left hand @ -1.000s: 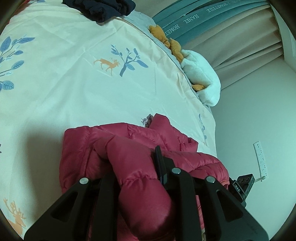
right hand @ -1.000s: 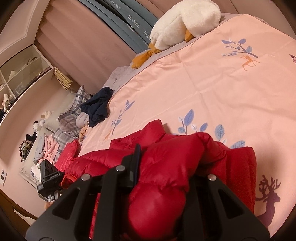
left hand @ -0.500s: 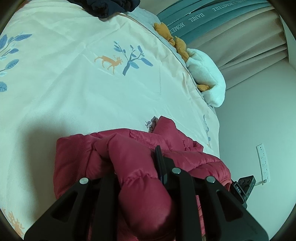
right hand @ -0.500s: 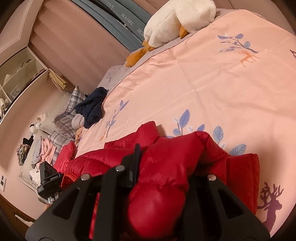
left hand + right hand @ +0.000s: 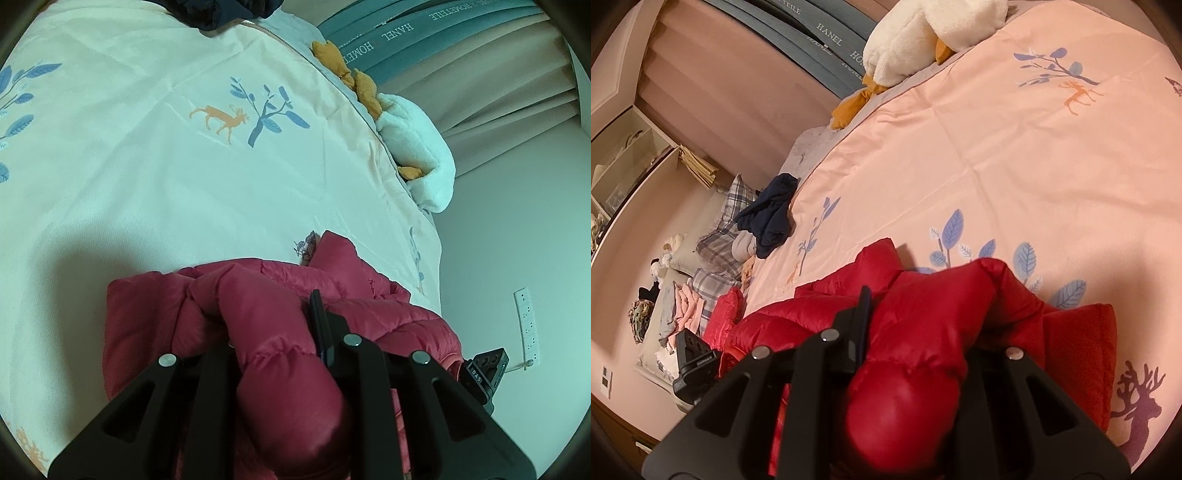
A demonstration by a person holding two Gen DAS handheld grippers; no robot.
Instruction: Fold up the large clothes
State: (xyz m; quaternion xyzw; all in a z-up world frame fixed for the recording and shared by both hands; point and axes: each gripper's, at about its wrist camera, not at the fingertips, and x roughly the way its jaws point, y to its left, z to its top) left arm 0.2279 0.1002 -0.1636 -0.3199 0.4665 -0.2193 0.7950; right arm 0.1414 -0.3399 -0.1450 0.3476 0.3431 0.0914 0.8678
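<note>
A red puffer jacket [image 5: 258,295] lies bunched on the near part of a bed with a pale printed duvet [image 5: 147,155]. In the left wrist view my left gripper [image 5: 273,325] is shut on a thick roll of the jacket, which bulges between its black fingers. The right wrist view shows the same jacket [image 5: 923,317], with my right gripper [image 5: 912,325] shut on another padded fold. The other gripper's camera block [image 5: 692,352] shows past the jacket's left end; in the left view it [image 5: 484,373] sits at the right end.
A dark navy garment [image 5: 768,218] lies at the far side of the bed. A white and orange plush toy [image 5: 923,33] rests by the blue headboard [image 5: 820,33]. Plaid pillows and a clothes pile [image 5: 683,302] sit at the left. A wall socket strip [image 5: 528,321] is right of the bed.
Both views have tilted slightly, so the duvet prints and the navy garment sit a little higher in frame. The grip on the jacket is unchanged in both grippers.
</note>
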